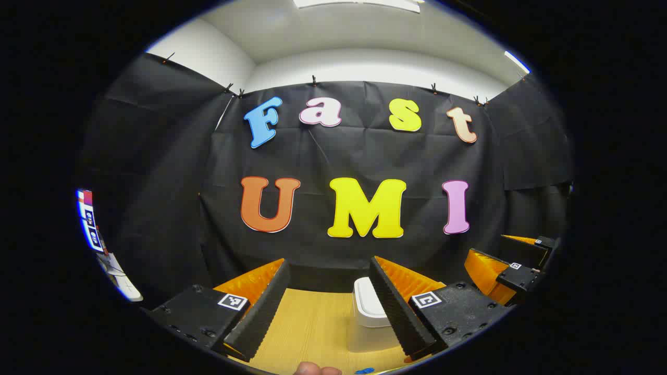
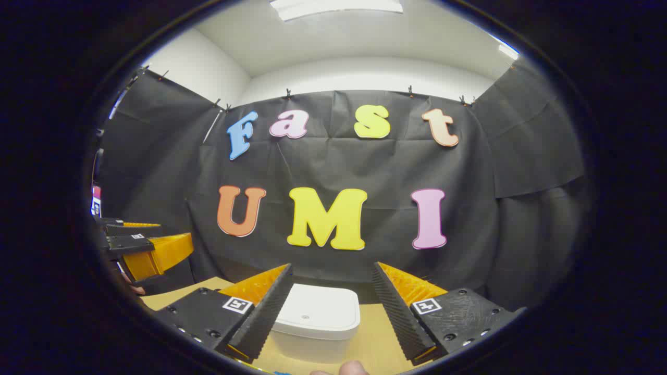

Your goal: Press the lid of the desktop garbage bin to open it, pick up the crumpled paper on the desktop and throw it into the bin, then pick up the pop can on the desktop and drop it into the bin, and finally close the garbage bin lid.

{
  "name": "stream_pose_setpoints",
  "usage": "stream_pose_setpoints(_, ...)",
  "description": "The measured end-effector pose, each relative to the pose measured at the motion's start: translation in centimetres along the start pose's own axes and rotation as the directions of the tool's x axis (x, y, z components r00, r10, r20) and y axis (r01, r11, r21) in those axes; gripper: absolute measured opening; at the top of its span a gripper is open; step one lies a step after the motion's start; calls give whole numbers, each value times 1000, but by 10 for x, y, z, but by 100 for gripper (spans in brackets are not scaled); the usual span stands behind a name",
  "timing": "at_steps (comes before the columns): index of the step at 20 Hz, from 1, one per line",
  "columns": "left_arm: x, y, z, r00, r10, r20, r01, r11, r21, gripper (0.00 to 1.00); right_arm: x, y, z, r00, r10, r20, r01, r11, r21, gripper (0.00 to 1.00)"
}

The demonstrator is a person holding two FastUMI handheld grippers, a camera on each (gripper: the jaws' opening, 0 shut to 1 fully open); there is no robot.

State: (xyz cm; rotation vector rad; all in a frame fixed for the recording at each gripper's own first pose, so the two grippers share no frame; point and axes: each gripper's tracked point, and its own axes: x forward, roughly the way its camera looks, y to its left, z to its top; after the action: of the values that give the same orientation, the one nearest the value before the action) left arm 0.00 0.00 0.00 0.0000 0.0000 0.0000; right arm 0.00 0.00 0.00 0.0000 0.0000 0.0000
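Taking the bin (image 2: 316,320) as the landmark: in the right gripper view it stands on the wooden table (image 2: 378,338) with its lid (image 2: 319,311) flat and closed, so the first press is, by my reading, not yet made.

To the left of the bin, the left gripper (image 1: 328,307) hangs above the table with its jaws wide apart and nothing between them. In the left gripper view the bin sits just behind that gripper's right-hand finger, partly hidden. A small blue patch (image 1: 365,371) shows at the bottom edge, nearer than the bin; it may be the can, but too little is visible to tell. I cannot place the paper.

Directly facing the bin, the right gripper (image 2: 328,312) also has its jaws spread and empty, one finger to each side of the lid.

Risks: with the jaws this wide, a downward move could straddle the lid and miss the press spot. An off-centre push on a light bin could tip or slide it.
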Motion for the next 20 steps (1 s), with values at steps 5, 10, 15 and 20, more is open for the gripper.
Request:
stream_pose_setpoints(5,1,10,-2,1000,8,-3,-8,1000,14,98,5,13,-2,1000,15,-13,-15,1000,2,95)
stream_pose_setpoints(10,0,13,-8,1000,9,-19,-9,1000,6,98,4,11,-7,1000,8,-30,-8,1000,-2,95)
stream_pose_setpoints(15,1,13,-8,1000,7,-27,-7,1000,3,98,6,9,-8,999,1,-37,-1,1000,-4,95)
stream_pose_setpoints(20,1,14,-7,1000,13,-20,-13,1000,7,98,10,9,-9,999,7,-37,-7,1000,-2,95)
